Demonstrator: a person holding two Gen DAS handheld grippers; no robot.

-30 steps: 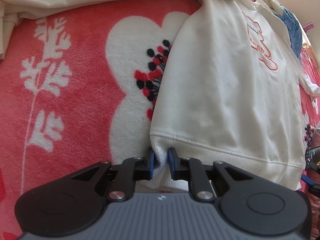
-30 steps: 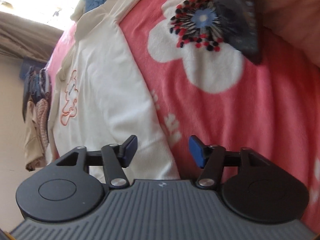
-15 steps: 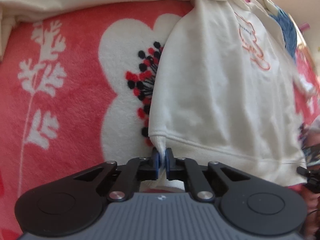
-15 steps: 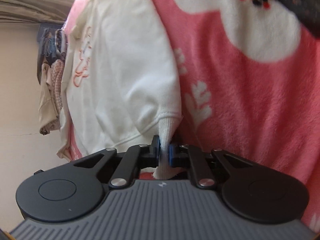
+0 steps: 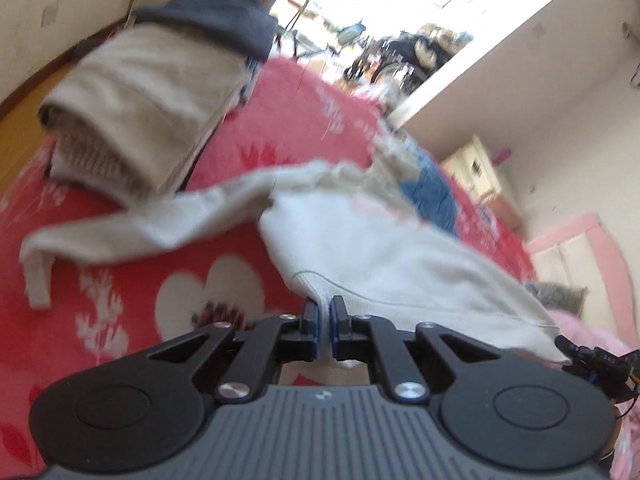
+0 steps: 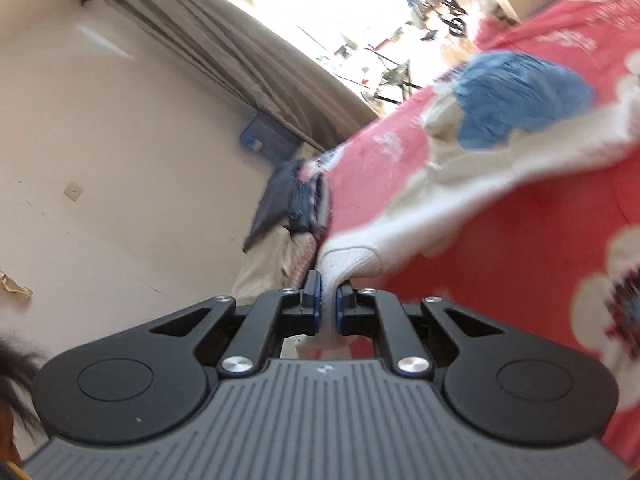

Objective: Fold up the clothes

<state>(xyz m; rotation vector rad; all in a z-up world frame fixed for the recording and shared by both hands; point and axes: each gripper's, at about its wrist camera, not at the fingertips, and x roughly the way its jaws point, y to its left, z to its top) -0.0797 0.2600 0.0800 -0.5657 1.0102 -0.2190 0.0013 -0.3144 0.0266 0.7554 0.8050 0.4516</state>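
Note:
A cream sweatshirt (image 5: 380,248) lies on a red flowered blanket (image 5: 120,312). My left gripper (image 5: 324,314) is shut on its left hem corner and holds it raised off the blanket. One sleeve (image 5: 132,232) trails out to the left. In the right wrist view my right gripper (image 6: 329,300) is shut on the ribbed hem of the sweatshirt (image 6: 460,208), also raised. The sweatshirt's chest print is blurred.
A stack of folded beige and dark clothes (image 5: 152,92) sits at the blanket's far left; it also shows in the right wrist view (image 6: 288,216). A blue garment (image 5: 432,196) lies beyond the sweatshirt's collar. A wall (image 6: 120,160) and curtain (image 6: 224,48) stand behind.
Both grippers closed on the hem corners, then lifted and tilted up, raising the sweatshirt's bottom edge off the blanket. The views now look across the bed toward the room.

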